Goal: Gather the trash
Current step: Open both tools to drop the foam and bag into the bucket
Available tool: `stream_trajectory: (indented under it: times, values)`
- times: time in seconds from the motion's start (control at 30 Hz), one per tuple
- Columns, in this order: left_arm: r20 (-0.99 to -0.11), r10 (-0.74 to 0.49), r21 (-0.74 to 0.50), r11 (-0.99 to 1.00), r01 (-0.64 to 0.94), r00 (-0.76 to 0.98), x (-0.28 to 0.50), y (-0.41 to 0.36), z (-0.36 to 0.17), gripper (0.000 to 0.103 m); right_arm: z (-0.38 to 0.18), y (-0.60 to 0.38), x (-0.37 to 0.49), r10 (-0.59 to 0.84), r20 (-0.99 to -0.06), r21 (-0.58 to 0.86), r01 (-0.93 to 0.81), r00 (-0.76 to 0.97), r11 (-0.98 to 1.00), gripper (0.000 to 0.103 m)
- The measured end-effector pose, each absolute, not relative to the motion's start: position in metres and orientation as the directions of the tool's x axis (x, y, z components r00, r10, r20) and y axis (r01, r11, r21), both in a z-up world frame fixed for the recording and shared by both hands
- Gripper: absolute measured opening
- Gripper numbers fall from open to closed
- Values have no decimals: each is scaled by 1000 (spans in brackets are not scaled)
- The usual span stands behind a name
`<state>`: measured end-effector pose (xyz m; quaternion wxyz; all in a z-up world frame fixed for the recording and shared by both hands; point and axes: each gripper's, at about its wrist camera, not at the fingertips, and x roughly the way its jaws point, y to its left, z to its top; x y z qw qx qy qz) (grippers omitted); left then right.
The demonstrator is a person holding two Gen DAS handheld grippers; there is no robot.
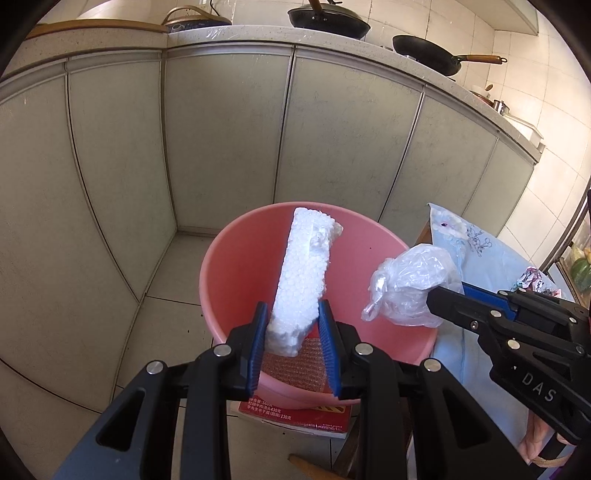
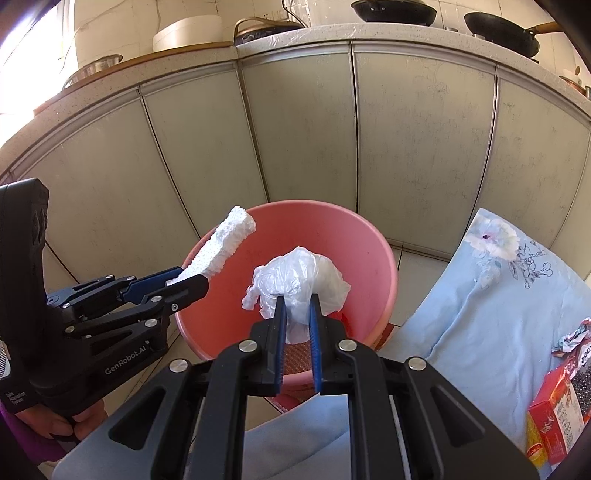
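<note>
Foam block (image 1: 303,280) clamped in left gripper (image 1: 293,332) over pink bucket (image 1: 236,258); right gripper (image 2: 295,314) at 3 o'clock pinches crumpled plastic bag (image 2: 299,277) above the rim

- The left wrist camera sits close behind its own tongs (image 1: 291,332), looking steeply down into the pink bucket (image 1: 236,266), cabinet doors (image 1: 221,129) beyond.
- The right wrist camera looks likewise down along its tongs (image 2: 295,317), from the right.
- Both share the bucket, cabinets, counter (image 2: 332,35), and each other's tongs.
</note>
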<state>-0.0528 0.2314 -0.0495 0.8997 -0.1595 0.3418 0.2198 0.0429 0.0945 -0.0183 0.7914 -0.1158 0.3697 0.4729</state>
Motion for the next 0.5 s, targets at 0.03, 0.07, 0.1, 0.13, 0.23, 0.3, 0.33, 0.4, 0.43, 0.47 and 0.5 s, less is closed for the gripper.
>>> stream_trajectory:
  times: [0.03, 0.07, 0.1, 0.13, 0.23, 0.3, 0.33, 0.4, 0.43, 0.47, 0.5]
  values:
    - [-688, 283, -141, 852, -505, 668, -51, 232, -51, 27, -19, 95, 43, 664, -695, 169, -834, 277, 525, 12]
    - [-690, 280, -143, 851, -505, 668, -50, 232, -52, 27, -19, 95, 44, 664, -695, 171, -834, 275, 524, 12]
    - [-691, 278, -145, 851, -505, 667, -50, 232, -53, 27, -20, 95, 44, 664, -696, 173, -834, 273, 524, 12]
    - [-692, 278, -146, 850, -506, 666, -50, 231, -54, 28, -21, 96, 44, 664, -697, 174, -833, 272, 524, 12]
    - [-695, 275, -146, 851, -505, 665, -50, 230, -57, 30, -22, 98, 48, 665, -698, 183, -831, 267, 525, 14]
    - [-697, 273, -146, 852, -504, 663, -51, 230, -57, 33, -23, 97, 50, 665, -697, 193, -824, 267, 532, 23]
    - [-698, 276, -143, 851, -506, 661, -51, 230, -57, 35, -23, 96, 50, 668, -694, 196, -822, 269, 535, 27]
    - [-697, 280, -142, 848, -510, 660, -52, 230, -57, 38, -23, 95, 51, 670, -691, 197, -821, 271, 536, 32]
    - [-696, 279, -144, 848, -510, 661, -53, 230, -57, 39, -23, 94, 50, 671, -689, 197, -821, 272, 535, 34]
    - [-696, 282, -144, 846, -513, 661, -53, 230, -56, 39, -23, 94, 50, 671, -688, 196, -821, 274, 536, 34]
    - [-696, 283, -144, 846, -514, 660, -54, 230, -55, 40, -22, 92, 49, 673, -686, 196, -821, 276, 536, 34]
